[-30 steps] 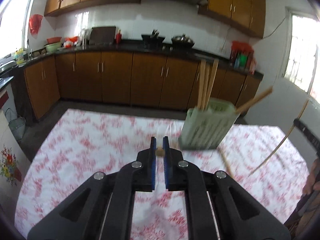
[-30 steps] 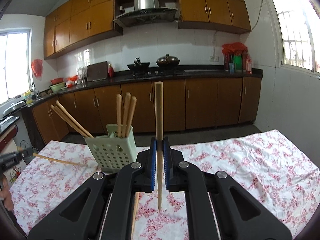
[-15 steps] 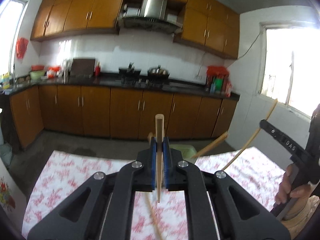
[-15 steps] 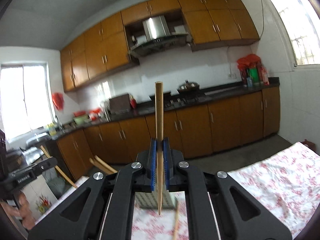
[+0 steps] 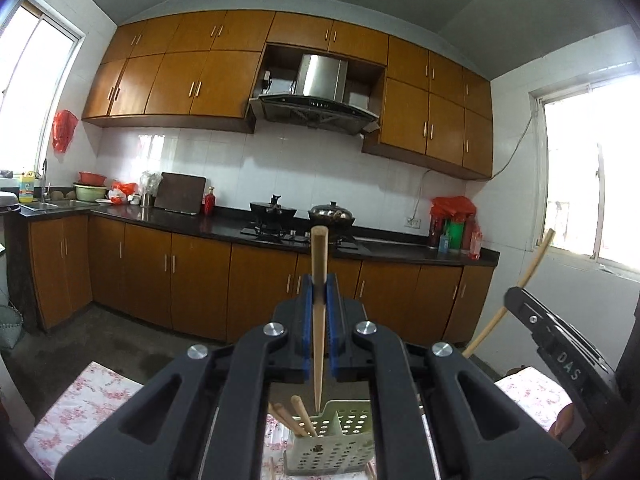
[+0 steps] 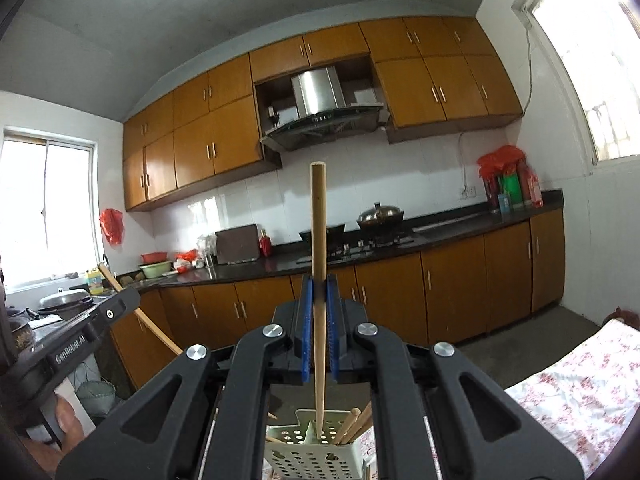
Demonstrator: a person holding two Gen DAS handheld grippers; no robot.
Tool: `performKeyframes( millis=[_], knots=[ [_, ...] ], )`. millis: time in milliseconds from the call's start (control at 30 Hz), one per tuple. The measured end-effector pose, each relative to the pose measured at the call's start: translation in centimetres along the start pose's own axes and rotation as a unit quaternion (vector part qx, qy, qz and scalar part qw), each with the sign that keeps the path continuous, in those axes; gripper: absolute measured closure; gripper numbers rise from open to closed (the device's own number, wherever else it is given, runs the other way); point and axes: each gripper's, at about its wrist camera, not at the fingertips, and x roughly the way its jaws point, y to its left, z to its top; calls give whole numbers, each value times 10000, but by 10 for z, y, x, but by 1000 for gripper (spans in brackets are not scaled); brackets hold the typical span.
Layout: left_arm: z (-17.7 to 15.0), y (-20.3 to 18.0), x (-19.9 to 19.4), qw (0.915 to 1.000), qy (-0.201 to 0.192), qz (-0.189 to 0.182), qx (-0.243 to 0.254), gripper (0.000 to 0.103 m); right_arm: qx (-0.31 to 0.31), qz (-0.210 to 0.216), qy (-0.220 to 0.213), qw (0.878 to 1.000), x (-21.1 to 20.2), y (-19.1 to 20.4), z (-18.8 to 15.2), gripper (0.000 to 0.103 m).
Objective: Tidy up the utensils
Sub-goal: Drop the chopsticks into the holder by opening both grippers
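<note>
My left gripper (image 5: 319, 286) is shut on a wooden chopstick (image 5: 319, 312) held upright, its thin tip just above the pale green perforated utensil holder (image 5: 332, 446), which has several chopsticks (image 5: 300, 416) in it. My right gripper (image 6: 319, 286) is shut on another upright chopstick (image 6: 319, 280), its tip inside or at the rim of the same holder (image 6: 312, 454), beside other chopsticks (image 6: 352, 426). Each gripper shows in the other's view: the right one (image 5: 560, 356) with its chopstick (image 5: 516, 292), the left one (image 6: 76, 340).
The holder stands on a table with a red floral cloth (image 6: 576, 392), also in the left wrist view (image 5: 80, 408). Behind are wooden kitchen cabinets (image 5: 200, 280), a dark counter with pots on a stove (image 5: 300, 216) and a range hood (image 5: 320, 96).
Both grippers have risen and tilted up, bringing their chopsticks upright over the holder. The table has dropped mostly out of view.
</note>
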Motion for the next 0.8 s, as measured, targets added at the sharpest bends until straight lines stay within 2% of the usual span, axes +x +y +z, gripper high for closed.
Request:
performKeyframes(
  millis=[200,367,433,467,500,633,700,800],
  knots=[
    [-27,0,33,9996,282,-32,-43,95,-72,-95,263,9996,25,-4,-22,95],
    [-40,7,37,9990,449,-34,-85,93,-35,-67,572,9983,27,-6,-31,94],
    [-38,11,33,9991,417,-24,-106,87,-62,-63,587,9982,23,-7,-29,86],
    [-36,11,30,9992,390,-15,-115,84,-82,-102,547,9984,16,-8,-26,74],
    [-33,12,26,9993,351,-13,-129,80,-88,-123,494,9987,11,-10,-23,67],
    [-24,21,1,9996,184,-2,-221,70,-67,-219,395,9990,-9,-18,-11,67],
    [-20,30,-17,9995,123,50,-299,66,2,-362,383,9986,-27,-28,-9,62],
    [-27,45,-41,9989,209,283,-320,59,100,-665,695,9953,-40,-46,-22,59]
  ],
)
